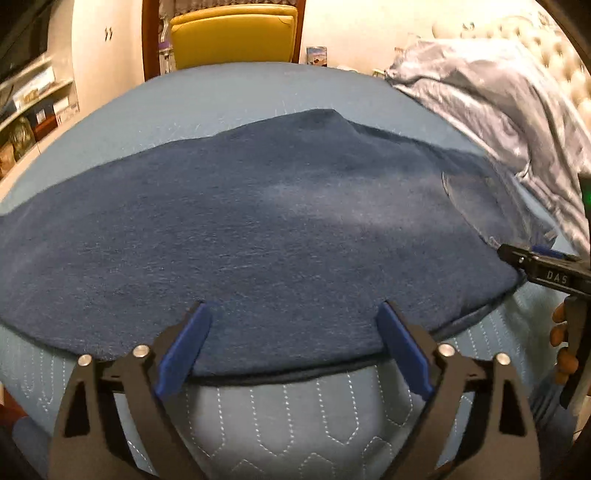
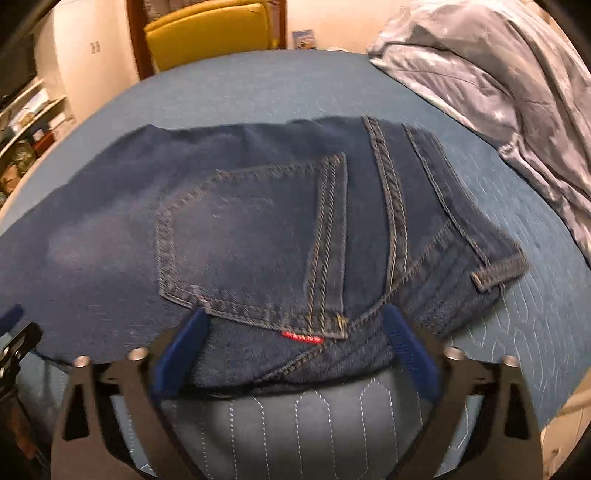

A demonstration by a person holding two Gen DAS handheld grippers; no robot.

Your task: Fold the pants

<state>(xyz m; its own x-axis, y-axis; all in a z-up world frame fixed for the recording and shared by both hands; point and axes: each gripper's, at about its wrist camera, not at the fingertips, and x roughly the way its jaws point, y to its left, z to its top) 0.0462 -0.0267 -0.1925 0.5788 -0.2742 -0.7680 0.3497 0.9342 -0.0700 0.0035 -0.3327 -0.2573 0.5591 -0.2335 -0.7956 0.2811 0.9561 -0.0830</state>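
Dark blue jeans point(image 1: 258, 229) lie flat across the blue quilted bed, legs stacked lengthwise. My left gripper point(image 1: 293, 314) is open, its blue fingers straddling the near edge of the leg part. My right gripper point(image 2: 295, 319) is open at the waist end of the jeans point(image 2: 258, 229), its fingers either side of the back pocket point(image 2: 243, 240) corner with the red tab point(image 2: 301, 337). The right gripper also shows in the left wrist view point(image 1: 546, 273) at the jeans' right end. The left gripper's tip shows at the left edge of the right wrist view point(image 2: 11, 317).
A crumpled grey star-print duvet point(image 2: 498, 74) lies on the bed's right side. A yellow chair point(image 1: 236, 35) stands beyond the far edge. Shelves point(image 1: 29, 110) with boxes are at the left. The blue quilted mattress cover point(image 1: 295, 413) shows below the jeans.
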